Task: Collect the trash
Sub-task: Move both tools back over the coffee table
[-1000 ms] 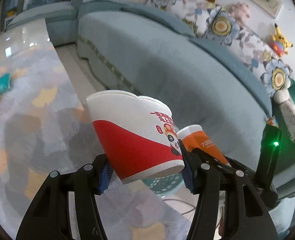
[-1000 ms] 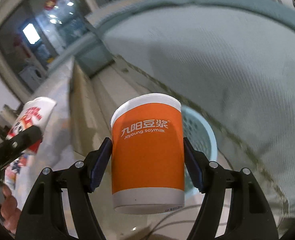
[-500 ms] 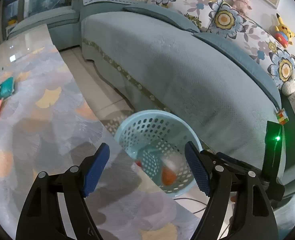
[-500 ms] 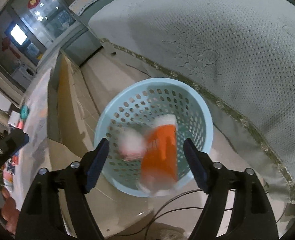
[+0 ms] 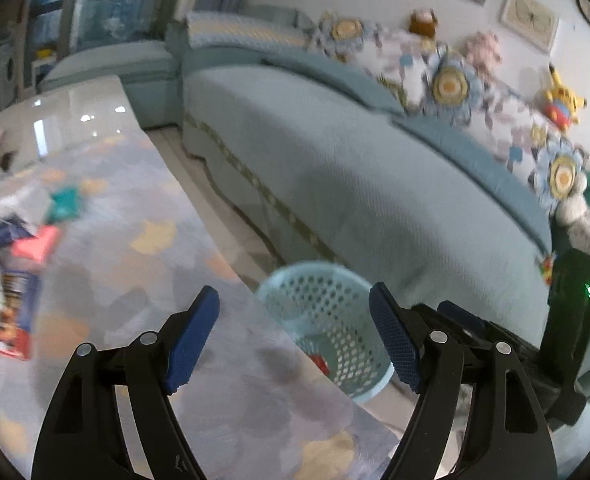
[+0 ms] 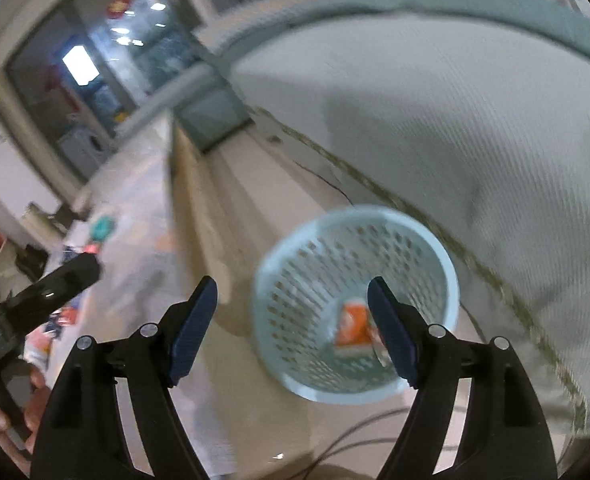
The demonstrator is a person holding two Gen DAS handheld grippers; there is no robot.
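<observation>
At the far left of the left wrist view, a blurred scatter of wrappers and packets (image 5: 11, 264) lies on the patterned counter (image 5: 143, 264), with a teal piece (image 5: 66, 203) and a pink one (image 5: 37, 243) among them. The left tongs (image 5: 295, 344) hang over the counter's near edge, released, the blue pads (image 5: 191, 340) wide apart with nothing between them. Just past that edge, on the floor between the counter and the sofa (image 5: 375, 168), stands the pale blue perforated basket (image 5: 295, 280); something red (image 5: 319, 363) shows low inside it, too blurred to name. Floral cushions (image 5: 449, 86) and a yellow plush toy (image 5: 561, 94) line the sofa back at the right. In the right wrist view, the left tool (image 6: 47, 292) and the hand (image 6: 35, 404) gripping it sit at the left margin, beside the counter (image 6: 143, 256). The right tongs (image 6: 293, 330) are also released and hold nothing. The basket (image 6: 447, 280) lies beyond them, close to the sofa's trimmed skirt (image 6: 475, 160), and an orange cup (image 6: 351, 326) rests on its side at the bottom. A dark cable (image 6: 359, 436) trails over the floor near the basket.
</observation>
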